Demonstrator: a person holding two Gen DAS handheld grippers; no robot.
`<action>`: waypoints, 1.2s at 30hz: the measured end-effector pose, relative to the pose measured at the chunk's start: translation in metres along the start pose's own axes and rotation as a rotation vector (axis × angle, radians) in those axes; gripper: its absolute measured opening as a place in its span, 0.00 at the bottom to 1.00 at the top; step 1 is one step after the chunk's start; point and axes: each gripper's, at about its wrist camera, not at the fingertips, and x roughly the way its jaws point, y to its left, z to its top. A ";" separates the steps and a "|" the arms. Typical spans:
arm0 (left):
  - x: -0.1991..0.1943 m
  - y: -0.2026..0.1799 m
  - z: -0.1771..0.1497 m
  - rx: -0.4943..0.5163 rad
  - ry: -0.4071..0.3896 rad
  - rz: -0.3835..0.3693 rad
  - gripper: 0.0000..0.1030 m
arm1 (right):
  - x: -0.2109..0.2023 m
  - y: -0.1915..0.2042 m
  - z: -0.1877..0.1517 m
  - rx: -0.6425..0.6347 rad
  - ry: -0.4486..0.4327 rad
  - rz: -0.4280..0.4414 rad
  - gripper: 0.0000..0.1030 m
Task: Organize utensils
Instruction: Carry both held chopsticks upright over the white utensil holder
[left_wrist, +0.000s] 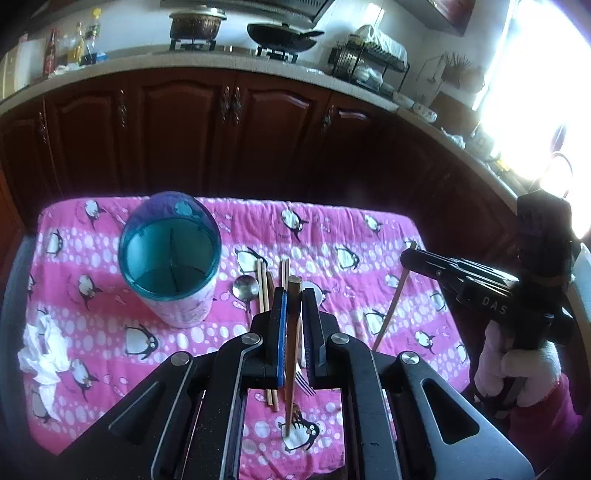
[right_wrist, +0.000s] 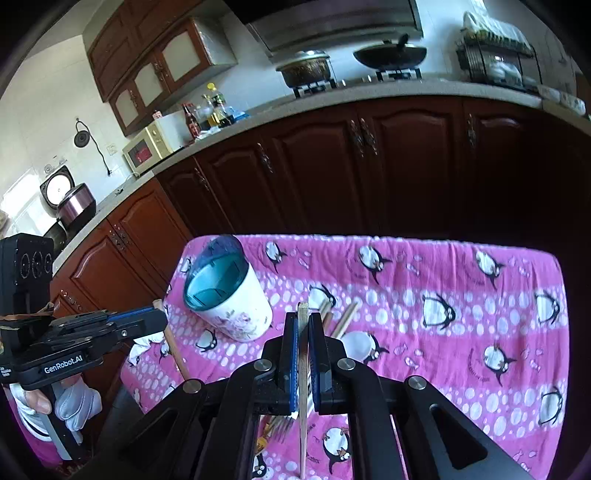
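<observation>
The left gripper (left_wrist: 293, 295) is all but closed, its jaws pinching a single brown chopstick (left_wrist: 293, 332) that stands nearly upright between the pads, its lower end hanging clear above the pink penguin cloth (left_wrist: 369, 266). The right gripper (right_wrist: 303, 325) is closed just as tightly on a paler chopstick (right_wrist: 303, 387), which also runs steeply down between its blue-edged pads.

Both grippers point down at a slant over the table. From the left wrist view the right gripper (left_wrist: 417, 258) comes in from the right side with its chopstick (left_wrist: 391, 302) slanting down to the cloth, held by a hand in a pale fuzzy glove (left_wrist: 517, 369). From the right wrist view the left gripper (right_wrist: 147, 321) reaches in from the left, a white-gloved hand (right_wrist: 74, 398) around its handle.

The utensil holder (left_wrist: 170, 258), a white cup with a teal divided rim, stands on the cloth at the left, well apart from both held chopsticks. Just beside it lie a metal spoon (left_wrist: 245, 288) and more chopsticks (left_wrist: 263, 284); a fork (left_wrist: 304, 384) lies under the left gripper, partly hidden. A crumpled white tissue (left_wrist: 44, 350) sits at the cloth's left edge.

The right gripper's body reads "DAS"; the left one reads "GenRobot.AI". A smaller line beside it is too small to read.
</observation>
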 end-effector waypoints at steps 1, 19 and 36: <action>-0.005 0.000 0.001 -0.001 -0.009 -0.001 0.07 | -0.003 0.003 0.002 -0.004 -0.005 0.000 0.05; -0.097 0.026 0.061 -0.040 -0.228 0.020 0.06 | -0.028 0.074 0.079 -0.102 -0.188 0.044 0.05; -0.066 0.101 0.113 -0.063 -0.291 0.266 0.06 | 0.053 0.129 0.153 -0.135 -0.293 0.030 0.05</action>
